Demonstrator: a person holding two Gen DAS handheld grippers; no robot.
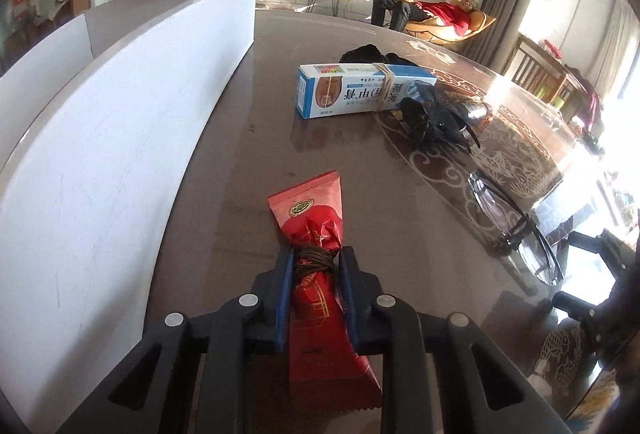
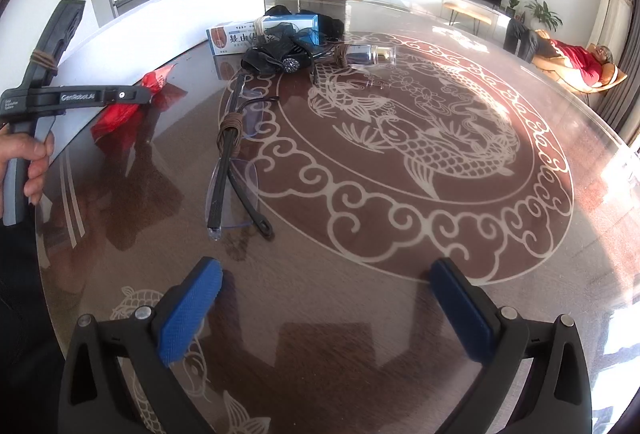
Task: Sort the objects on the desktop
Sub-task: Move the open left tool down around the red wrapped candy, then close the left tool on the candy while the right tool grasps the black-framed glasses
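One red snack packet [image 1: 316,274], on the table [image 1: 248,137] beside the white board [image 1: 120,137], pinched at its string-wrapped waist by the left gripper [image 1: 316,262]; crinkly film could slip. Right gripper [image 2: 324,298] wide open, empty.

A tall white board [image 1: 132,137] walled off the table's left side, leaving no way through there. Far along it, a blue-and-white box [image 1: 360,89], a black bow [image 1: 436,121] and a small bottle [image 2: 368,54] crowded together. Folded glasses [image 2: 236,169] lay mid-table. To the right, the patterned tabletop [image 2: 440,161] stood open.
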